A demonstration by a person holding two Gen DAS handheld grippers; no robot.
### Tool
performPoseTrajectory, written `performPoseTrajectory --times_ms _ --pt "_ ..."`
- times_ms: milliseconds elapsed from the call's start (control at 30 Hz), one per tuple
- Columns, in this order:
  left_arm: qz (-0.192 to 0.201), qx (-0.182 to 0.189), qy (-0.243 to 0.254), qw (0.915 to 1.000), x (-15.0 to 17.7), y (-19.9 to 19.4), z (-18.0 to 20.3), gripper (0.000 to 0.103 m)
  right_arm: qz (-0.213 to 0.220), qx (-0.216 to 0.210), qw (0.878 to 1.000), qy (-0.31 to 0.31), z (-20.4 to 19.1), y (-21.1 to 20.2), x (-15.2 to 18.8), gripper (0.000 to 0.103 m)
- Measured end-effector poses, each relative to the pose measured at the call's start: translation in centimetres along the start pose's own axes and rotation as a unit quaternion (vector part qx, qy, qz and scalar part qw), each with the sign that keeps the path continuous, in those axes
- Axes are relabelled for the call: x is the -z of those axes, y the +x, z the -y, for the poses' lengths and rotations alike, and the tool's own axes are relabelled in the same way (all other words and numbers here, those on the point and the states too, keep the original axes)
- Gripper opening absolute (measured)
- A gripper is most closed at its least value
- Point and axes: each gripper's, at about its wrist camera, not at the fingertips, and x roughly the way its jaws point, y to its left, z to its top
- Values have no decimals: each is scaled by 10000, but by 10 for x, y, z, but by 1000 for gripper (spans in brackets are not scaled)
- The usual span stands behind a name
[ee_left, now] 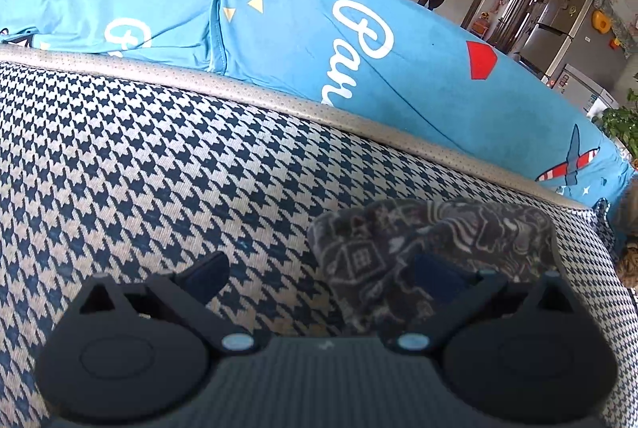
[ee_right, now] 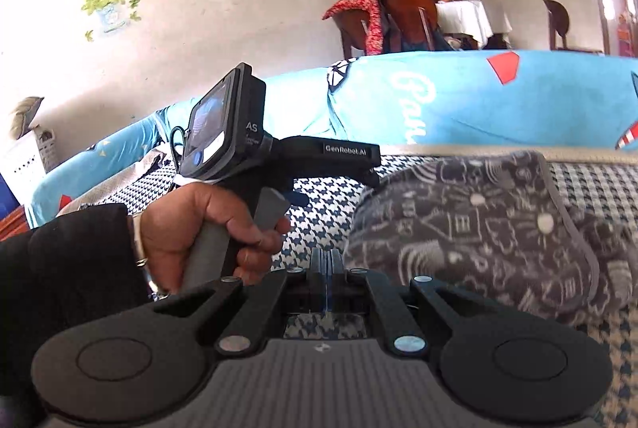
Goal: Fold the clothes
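Clearly, a grey patterned garment (ee_left: 434, 248) is seen bunched on the houndstooth sofa seat (ee_left: 159, 168), with its long axis running sideways along the blue printed backrest cover (ee_left: 398, 69). The left gripper (ee_left: 319, 276) is held wide open; its right finger is partly hidden by the cloth, so contact cannot be judged. In the right wrist view, the right gripper (ee_right: 327, 260) is pressed shut on nothing, just left of the garment (ee_right: 498, 224). The garment's right end is cut off. The person's left hand (ee_right: 199, 224) is seen on the other handle.
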Motion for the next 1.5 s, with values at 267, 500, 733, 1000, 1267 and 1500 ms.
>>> performPoseTrajectory --times_ms 267,500,733,1000,1267,1500 --pt "-104 164 236 9995 11 4 10 103 -292 84 9989 -369 12 25 -8 4" --pt "-156 22 296 9994 16 21 13 103 -1029 207 9945 40 34 46 9 4" --pt "-164 -52 129 9998 20 29 9 103 -1182 299 9923 203 44 54 15 3" --pt "-58 -136 236 9996 21 26 13 103 -1163 379 9922 227 46 57 13 1" --pt "-29 -76 218 9997 18 20 15 103 -512 -133 9983 243 48 24 3 4" --pt "-26 -29 354 9994 23 19 20 103 -441 246 9974 511 61 25 2 4"
